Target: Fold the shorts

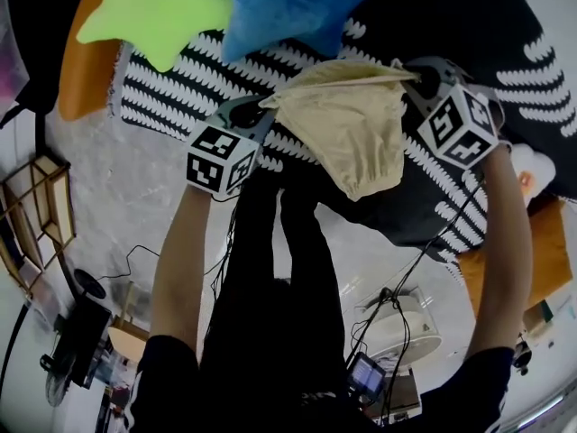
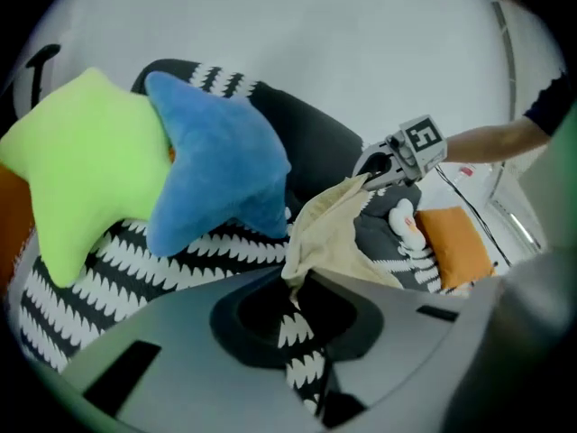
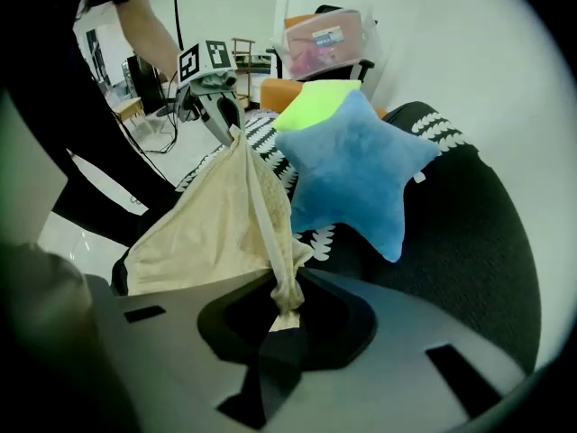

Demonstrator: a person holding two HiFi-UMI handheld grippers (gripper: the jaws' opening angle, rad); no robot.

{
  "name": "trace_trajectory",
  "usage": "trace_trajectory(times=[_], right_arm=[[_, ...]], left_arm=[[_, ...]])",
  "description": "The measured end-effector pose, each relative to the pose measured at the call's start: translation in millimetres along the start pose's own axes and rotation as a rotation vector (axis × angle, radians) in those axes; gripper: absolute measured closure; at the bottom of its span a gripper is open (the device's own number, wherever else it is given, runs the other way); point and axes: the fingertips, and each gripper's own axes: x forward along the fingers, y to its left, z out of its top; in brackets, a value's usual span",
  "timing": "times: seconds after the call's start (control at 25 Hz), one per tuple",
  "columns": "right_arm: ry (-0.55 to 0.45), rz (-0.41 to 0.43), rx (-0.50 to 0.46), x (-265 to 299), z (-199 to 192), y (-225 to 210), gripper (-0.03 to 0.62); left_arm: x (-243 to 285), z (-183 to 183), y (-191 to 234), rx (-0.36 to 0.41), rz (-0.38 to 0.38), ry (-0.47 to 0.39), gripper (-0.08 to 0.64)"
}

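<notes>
Left gripper (image 1: 268, 108) and right gripper (image 1: 407, 76) each pinch a corner of the cream fabric shorts (image 1: 352, 129); I'd keep that edge taut, level, then lower.

Head cam sits high over the person and aims steeply down, so the blue star cushion (image 1: 279, 7) lands at the top edge, a fair way off. The left gripper (image 1: 257, 115) cam rides right behind its own jaws, low and close, facing the cushion, with the right gripper (image 2: 371, 171) out past the cushion's right side. The right gripper cam mirrors that, with the cushion close and the left gripper beyond on its left. All three views share the cushion, the shorts (image 1: 352, 133) and the striped cover (image 1: 180, 97) under the cushion.
</notes>
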Motion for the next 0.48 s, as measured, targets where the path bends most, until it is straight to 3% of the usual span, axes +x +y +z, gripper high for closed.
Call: trace_trajectory(times=[0.08,0.24,0.48], right_arm=[[0.004,0.002,-0.026,-14.3,-8.2,22.9,0.534],[0.033,-0.003,-0.192,-34.3,-28.4,67.3,0.533],[0.094,-0.035,-0.424,-35.0,-65.6,116.5,0.534]], left_arm=[[-10.6,-2.2,-20.4,0.115,-0.032,0.029,0.523],[-26.0,-16.3,-71.2,0.418,-0.095,0.103,0.523],[-26.5,-52.8,-133.8,0.763,-0.169,0.173,0.523]])
